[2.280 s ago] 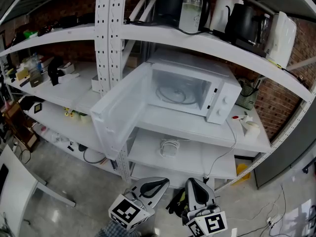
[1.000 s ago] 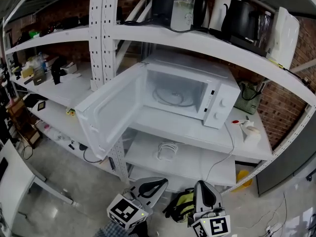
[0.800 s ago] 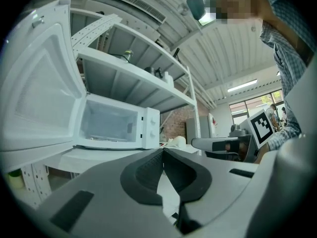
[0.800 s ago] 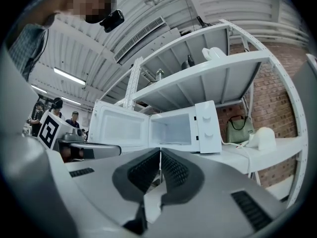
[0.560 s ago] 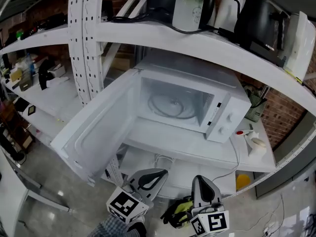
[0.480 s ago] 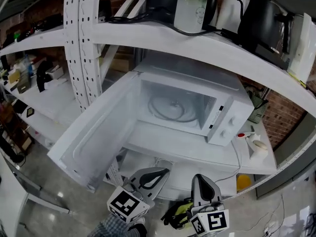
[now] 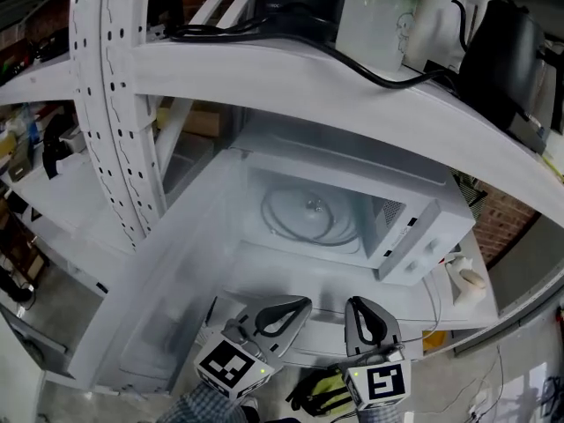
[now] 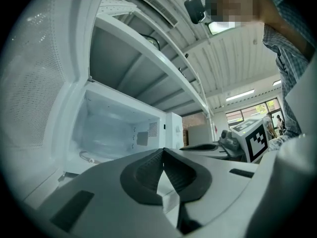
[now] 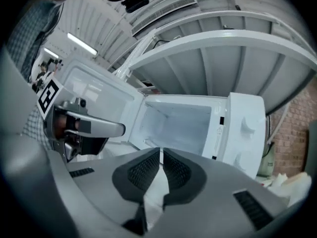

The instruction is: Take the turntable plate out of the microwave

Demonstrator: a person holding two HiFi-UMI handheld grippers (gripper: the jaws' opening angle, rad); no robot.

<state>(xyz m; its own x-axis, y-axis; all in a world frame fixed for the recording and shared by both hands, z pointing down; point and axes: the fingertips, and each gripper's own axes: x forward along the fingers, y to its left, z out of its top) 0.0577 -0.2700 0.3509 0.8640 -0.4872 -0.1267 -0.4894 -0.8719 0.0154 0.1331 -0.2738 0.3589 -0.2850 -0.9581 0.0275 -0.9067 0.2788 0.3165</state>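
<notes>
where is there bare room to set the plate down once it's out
Bare: the shelf strip in front of the microwave, between the open door and the small items at right. Crowded: the top shelf, with jug and kettle.

White shelves [image 7: 264,69] on a perforated upright [image 7: 110,104] — brick wall [image 7: 507,220] behind, grey floor [image 7: 522,359], strip lights [image 8: 240,94] overhead.

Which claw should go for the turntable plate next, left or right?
Right, probably. The shut right claw points straight into the open white microwave; the shut left claw aims off-centre, beside its open door.
</notes>
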